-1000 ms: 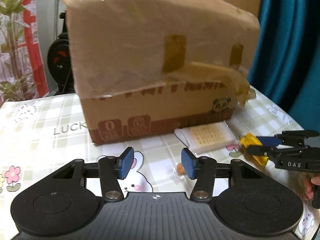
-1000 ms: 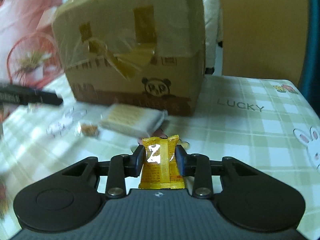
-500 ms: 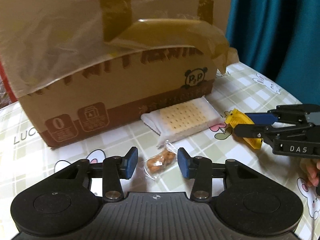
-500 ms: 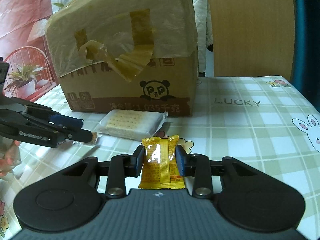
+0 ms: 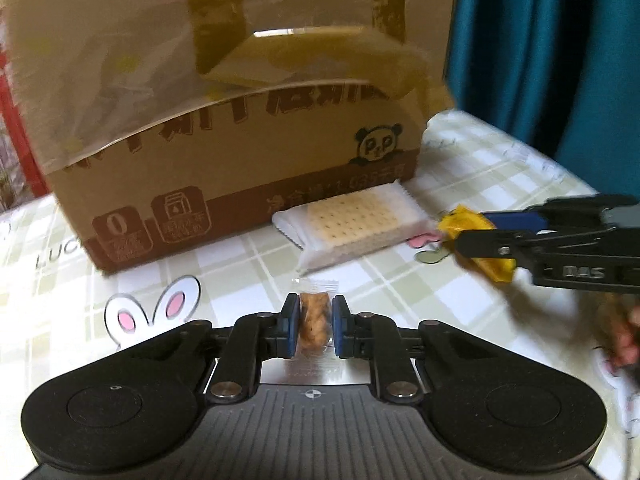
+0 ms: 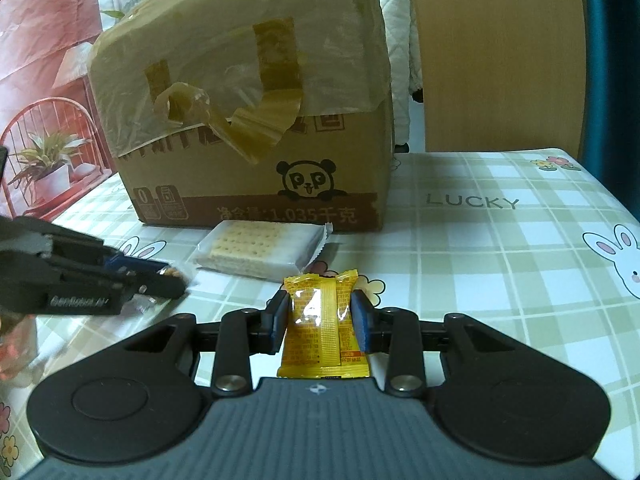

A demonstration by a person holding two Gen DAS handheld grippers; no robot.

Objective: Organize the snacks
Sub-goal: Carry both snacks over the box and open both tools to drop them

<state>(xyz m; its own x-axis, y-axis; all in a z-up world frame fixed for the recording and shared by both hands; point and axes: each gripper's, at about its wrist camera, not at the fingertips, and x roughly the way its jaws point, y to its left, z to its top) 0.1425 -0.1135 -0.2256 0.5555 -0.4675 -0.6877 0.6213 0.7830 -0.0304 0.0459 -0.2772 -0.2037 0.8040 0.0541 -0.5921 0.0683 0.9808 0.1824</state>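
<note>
Snack packets: clear-wrapped brown one (image 5: 315, 325) pinched by left gripper (image 5: 315, 330), yellow one (image 6: 325, 330) by right gripper (image 6: 320, 322).

Cardboard box (image 6: 256, 128) blocks ahead; tablecloth (image 6: 500, 256) rightward lies open

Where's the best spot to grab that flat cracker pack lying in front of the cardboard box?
Grip the cracker pack across its narrower width, coming from above. It lies flat on the table, with its far edge near the box.
</note>
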